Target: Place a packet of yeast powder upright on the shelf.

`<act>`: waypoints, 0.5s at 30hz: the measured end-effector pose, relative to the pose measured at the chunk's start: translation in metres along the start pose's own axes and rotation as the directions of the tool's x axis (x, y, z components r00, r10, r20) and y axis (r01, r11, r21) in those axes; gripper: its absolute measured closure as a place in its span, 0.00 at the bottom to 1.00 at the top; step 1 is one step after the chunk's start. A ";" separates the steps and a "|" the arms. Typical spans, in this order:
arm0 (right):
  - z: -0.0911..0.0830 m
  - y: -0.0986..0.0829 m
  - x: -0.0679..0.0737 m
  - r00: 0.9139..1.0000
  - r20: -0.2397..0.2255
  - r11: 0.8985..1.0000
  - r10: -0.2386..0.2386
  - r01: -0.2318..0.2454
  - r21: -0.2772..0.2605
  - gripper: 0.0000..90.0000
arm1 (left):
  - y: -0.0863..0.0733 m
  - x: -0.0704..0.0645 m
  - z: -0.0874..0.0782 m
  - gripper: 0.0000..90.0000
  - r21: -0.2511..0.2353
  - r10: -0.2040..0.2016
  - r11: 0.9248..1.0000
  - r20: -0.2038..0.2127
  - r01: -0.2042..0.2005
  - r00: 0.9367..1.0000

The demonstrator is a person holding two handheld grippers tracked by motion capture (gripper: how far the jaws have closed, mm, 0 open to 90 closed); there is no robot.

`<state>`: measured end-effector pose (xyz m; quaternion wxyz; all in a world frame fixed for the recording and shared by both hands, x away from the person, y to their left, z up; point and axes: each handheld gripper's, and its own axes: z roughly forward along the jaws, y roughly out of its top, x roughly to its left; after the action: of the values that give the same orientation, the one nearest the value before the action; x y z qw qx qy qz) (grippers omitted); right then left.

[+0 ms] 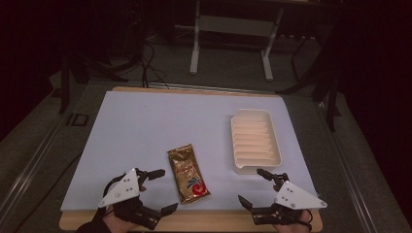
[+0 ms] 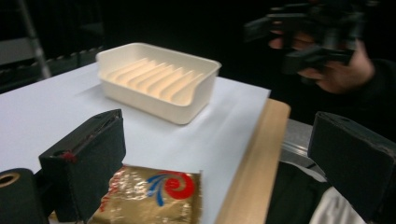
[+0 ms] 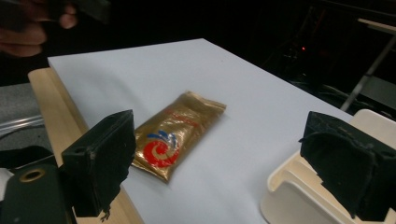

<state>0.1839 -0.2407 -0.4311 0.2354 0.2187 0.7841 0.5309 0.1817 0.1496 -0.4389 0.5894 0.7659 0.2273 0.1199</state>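
Both jaw pairs spread wide, released, gripping nothing. I see left gripper at near counter edge, just left of gold packet. Right gripper at near edge too, just below cream tray. Packet lies flat on white counter sheet, between my two grippers, left of tray, apart from it. Red-blue swirl on packet's near end. Ribbed tray empty. Wooden counter rim under sheet.
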 end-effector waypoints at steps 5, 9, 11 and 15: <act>0.000 0.000 -0.002 1.000 0.008 1.000 0.012 -0.012 -0.007 0.12 | 0.012 0.012 0.005 0.05 0.029 0.004 1.000 -0.049 -0.002 0.999; 0.000 -0.001 -0.005 1.000 0.007 1.000 0.025 -0.025 -0.008 0.13 | 0.022 0.024 0.008 0.06 0.043 0.005 0.999 -0.085 -0.001 0.996; 0.000 0.000 -0.005 1.000 0.010 1.000 0.021 -0.021 -0.010 0.14 | 0.026 0.032 0.011 0.06 0.049 -0.006 0.999 -0.099 0.011 0.995; -0.001 0.001 -0.003 1.000 0.009 1.000 0.017 -0.017 -0.018 0.14 | 0.030 0.047 0.018 0.06 0.055 -0.016 0.998 -0.125 0.023 0.992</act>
<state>0.1863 -0.2428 -0.4296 0.2366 0.2255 0.7763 0.5390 0.2373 0.1511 -0.4190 0.5533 0.7710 0.2746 0.1550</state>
